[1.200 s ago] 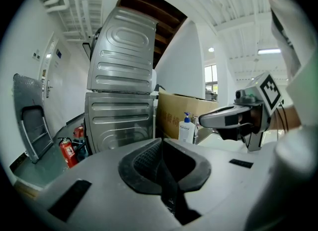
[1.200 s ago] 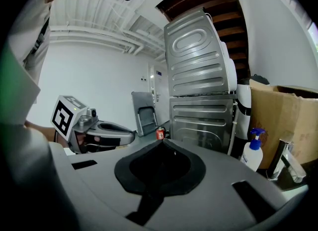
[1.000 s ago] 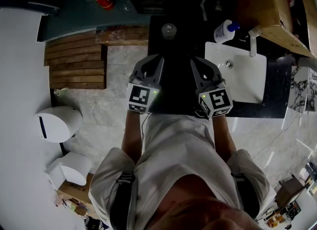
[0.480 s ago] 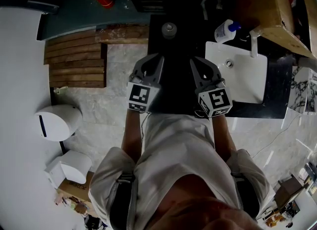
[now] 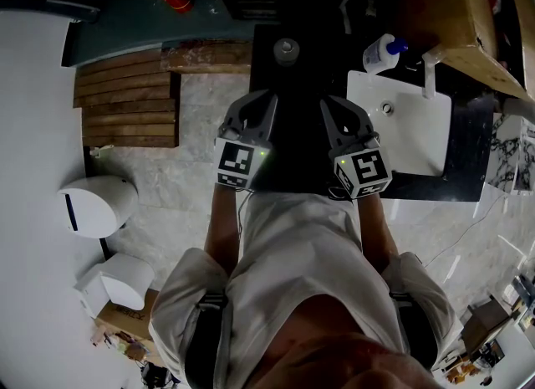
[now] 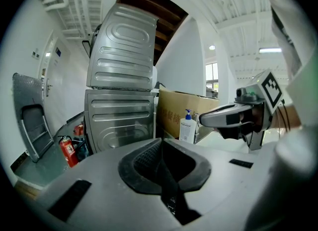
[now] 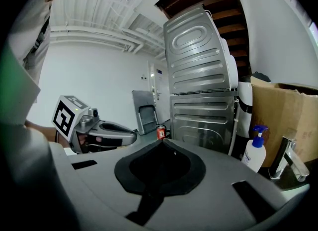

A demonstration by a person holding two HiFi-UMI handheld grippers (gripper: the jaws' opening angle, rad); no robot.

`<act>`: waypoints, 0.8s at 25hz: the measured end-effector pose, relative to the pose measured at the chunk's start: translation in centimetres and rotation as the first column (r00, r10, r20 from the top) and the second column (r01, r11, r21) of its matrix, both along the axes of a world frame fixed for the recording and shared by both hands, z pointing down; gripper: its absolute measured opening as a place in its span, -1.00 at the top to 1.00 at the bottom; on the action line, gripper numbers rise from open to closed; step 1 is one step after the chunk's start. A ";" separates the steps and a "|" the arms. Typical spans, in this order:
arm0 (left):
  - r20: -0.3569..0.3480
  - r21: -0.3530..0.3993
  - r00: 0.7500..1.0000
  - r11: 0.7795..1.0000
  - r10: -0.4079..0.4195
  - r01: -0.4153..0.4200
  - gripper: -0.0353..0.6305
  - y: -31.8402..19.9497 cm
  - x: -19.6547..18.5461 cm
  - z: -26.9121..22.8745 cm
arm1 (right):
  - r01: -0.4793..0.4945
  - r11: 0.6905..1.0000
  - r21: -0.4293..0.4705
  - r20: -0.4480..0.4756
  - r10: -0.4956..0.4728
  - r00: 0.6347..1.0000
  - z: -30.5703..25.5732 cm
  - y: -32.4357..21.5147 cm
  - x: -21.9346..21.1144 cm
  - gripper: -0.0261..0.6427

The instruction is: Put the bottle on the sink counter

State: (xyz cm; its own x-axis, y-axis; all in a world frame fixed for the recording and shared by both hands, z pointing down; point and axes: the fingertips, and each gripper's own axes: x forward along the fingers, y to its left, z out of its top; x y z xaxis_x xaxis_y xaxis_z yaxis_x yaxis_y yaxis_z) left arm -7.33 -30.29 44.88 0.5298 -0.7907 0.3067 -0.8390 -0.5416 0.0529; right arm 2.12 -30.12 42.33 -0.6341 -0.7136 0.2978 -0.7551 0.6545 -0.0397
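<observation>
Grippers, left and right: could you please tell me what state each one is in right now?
Left gripper: closed, holding nothing.
Right gripper: closed, holding nothing.

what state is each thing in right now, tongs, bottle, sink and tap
left tongs: shut, nothing between the jaws
right tongs: shut, nothing between the jaws
pump bottle: upright on the counter behind the sink, untouched
sink: basin bare, nothing in it
tap: no water seen running
</observation>
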 end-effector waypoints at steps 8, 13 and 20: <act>-0.002 0.002 1.000 1.000 0.004 -0.004 0.86 0.1 0.1 -0.1 | -0.018 1.000 0.009 -0.011 0.018 1.000 0.1 -0.1 0.0 0.93; 0.003 0.009 1.000 1.000 0.008 -0.008 0.86 0.2 0.1 -0.2 | -0.016 1.000 0.023 -0.008 0.016 1.000 -0.3 0.0 -0.1 0.93; -0.007 0.021 1.000 1.000 0.013 -0.013 0.86 0.0 0.6 -0.8 | 0.002 0.999 0.037 -0.004 -0.001 1.000 -0.8 0.1 -0.5 0.93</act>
State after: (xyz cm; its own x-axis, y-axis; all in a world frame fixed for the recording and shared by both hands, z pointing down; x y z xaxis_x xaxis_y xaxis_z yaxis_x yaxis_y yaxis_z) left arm -6.72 -30.24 44.03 0.5420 -0.7901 0.2864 -0.8317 -0.5532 0.0479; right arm 1.62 -30.00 41.57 -0.6340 -0.7233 0.2737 -0.7541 0.6566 -0.0118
